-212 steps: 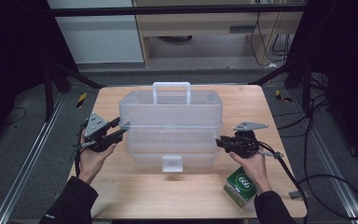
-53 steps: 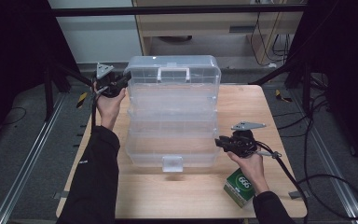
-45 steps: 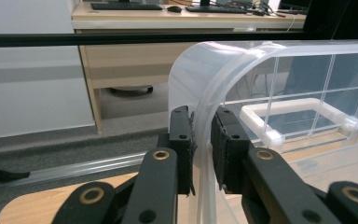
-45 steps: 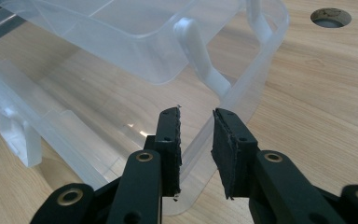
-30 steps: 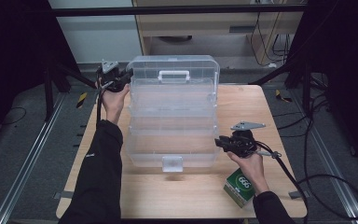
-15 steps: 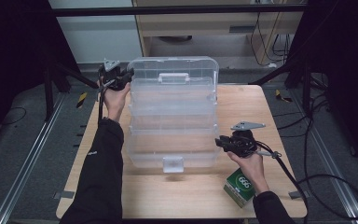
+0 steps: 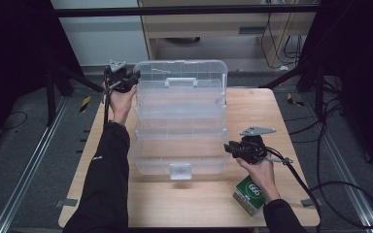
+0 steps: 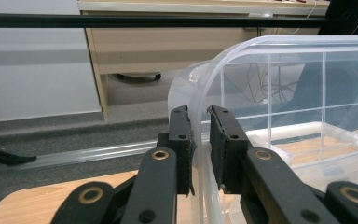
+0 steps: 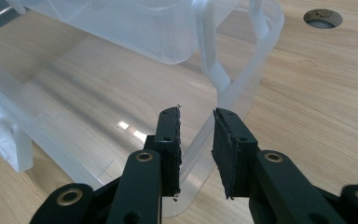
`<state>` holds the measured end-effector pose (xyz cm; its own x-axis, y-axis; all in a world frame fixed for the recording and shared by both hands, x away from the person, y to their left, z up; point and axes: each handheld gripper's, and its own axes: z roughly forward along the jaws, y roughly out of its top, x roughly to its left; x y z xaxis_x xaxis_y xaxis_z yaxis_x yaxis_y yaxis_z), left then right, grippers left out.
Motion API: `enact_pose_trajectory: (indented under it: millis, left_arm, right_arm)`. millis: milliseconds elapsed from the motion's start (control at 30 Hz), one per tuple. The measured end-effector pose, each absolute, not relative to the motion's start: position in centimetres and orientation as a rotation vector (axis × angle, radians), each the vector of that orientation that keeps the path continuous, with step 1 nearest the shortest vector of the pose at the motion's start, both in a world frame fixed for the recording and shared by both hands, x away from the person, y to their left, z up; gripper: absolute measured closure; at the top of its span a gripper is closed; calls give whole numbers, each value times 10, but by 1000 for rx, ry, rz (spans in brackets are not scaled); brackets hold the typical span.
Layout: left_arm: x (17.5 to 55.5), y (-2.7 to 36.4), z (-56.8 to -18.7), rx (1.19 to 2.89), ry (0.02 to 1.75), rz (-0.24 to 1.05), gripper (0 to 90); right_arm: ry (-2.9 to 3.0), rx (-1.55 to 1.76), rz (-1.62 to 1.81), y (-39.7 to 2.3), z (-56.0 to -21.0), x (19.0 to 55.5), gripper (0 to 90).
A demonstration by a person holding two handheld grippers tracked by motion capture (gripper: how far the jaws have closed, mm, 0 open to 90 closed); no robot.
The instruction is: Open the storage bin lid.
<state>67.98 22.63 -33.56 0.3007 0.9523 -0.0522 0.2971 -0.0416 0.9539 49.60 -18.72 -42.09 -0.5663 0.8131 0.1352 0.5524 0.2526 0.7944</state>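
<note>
You are mid-opening the clear tiered box [image 7: 180,121]: left tongs [image 8: 200,140] clench its raised lid rim toward the desk's far edge, right tongs [image 9: 196,140] grasp the base wall. Next, ease the lid fully back.

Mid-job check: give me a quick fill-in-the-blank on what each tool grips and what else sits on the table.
1. The left tool is clamped on the rim of the box's raised ____.
2. The right tool grips the rim of the clear plastic ____.
3. The small carton near the right hand is ____ in colour.

Missing words: lid; box; green
</note>
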Motion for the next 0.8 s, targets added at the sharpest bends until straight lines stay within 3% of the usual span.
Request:
enact_pose_trajectory:
  millis: [367, 700, 800]
  left_arm:
    - [689, 227, -340, 1555, 1197, 764, 744]
    - [683, 237, -334, 1568, 1195, 764, 556]
    - [672, 246, -332, 1546, 1217, 763, 543]
  right_arm:
    - [2228, 1259, 1196, -185, -420, 495, 722]
    - [2236, 1246, 1190, -186, -419, 496, 721]
    - [2232, 1246, 1184, -186, -419, 495, 742]
